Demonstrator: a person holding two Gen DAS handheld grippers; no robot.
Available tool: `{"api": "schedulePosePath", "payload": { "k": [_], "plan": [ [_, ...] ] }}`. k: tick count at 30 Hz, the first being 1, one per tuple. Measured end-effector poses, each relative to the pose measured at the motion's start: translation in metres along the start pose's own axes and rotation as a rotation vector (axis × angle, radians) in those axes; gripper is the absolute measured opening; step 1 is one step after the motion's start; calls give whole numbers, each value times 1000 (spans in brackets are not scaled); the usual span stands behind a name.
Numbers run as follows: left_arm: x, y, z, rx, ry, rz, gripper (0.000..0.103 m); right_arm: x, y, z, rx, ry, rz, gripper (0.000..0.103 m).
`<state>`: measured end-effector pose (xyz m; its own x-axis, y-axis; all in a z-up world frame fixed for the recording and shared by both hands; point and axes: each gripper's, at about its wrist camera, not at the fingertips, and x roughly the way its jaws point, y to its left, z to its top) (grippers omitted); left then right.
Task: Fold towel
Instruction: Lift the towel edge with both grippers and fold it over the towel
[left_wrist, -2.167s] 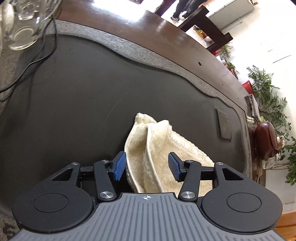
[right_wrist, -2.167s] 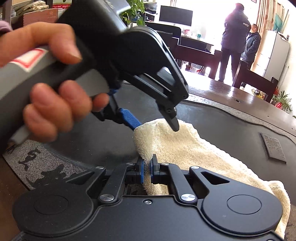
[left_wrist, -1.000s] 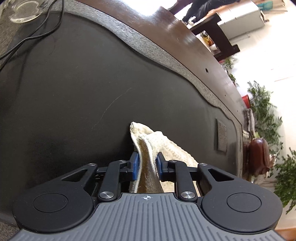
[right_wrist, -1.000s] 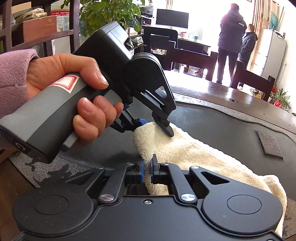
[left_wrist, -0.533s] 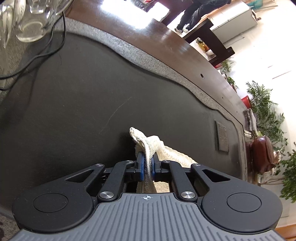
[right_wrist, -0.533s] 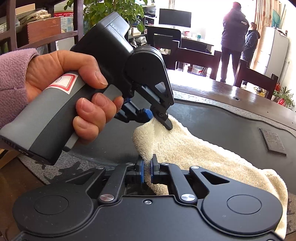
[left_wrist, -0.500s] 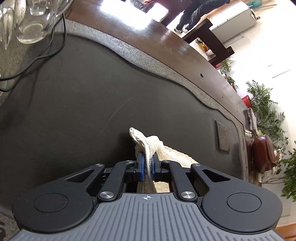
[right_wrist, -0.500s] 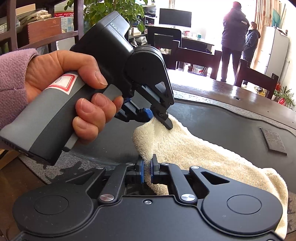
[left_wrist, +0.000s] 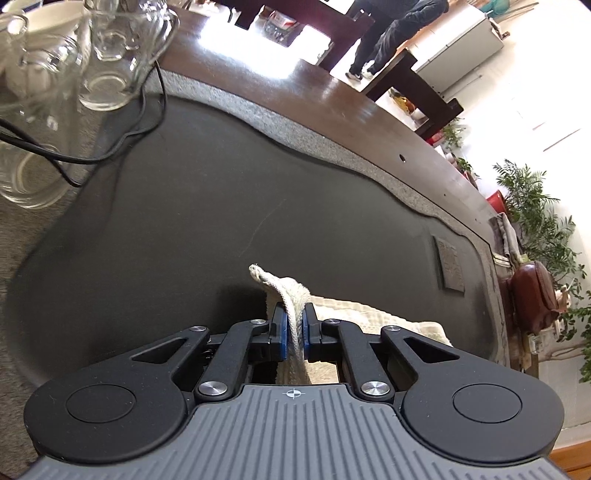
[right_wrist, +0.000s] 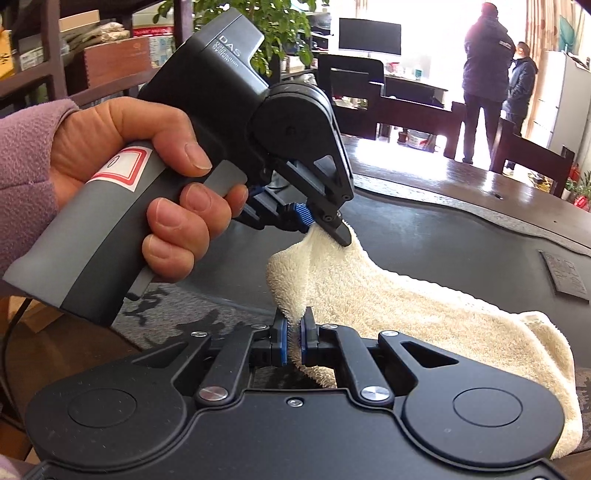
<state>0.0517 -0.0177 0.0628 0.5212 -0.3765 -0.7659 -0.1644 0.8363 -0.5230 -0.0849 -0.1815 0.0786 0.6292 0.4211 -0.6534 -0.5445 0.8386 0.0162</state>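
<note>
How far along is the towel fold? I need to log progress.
Done: the left gripper and the right gripper are each shut on a corner of the towel. In hand: that near edge is raised off the dark mat. Left: carrying it across and laying it down; the far end lies flat.

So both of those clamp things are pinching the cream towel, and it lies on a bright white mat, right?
Not quite: the mat is dark grey, not white, as the right wrist view shows. The rest holds: the left gripper and the right gripper are each shut on the cream towel.
</note>
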Motion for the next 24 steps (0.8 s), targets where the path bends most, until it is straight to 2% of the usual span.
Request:
{"api": "schedulePosePath", "payload": {
  "k": [8,24],
  "plan": [
    [-14,-12,-7,39,-17,-19,8,-11,3,-2,10,-15,4,7],
    [0,-55,-15,97,-14,-60,8,-30,-31,-5,152,-55,-67,7]
  ]
}}
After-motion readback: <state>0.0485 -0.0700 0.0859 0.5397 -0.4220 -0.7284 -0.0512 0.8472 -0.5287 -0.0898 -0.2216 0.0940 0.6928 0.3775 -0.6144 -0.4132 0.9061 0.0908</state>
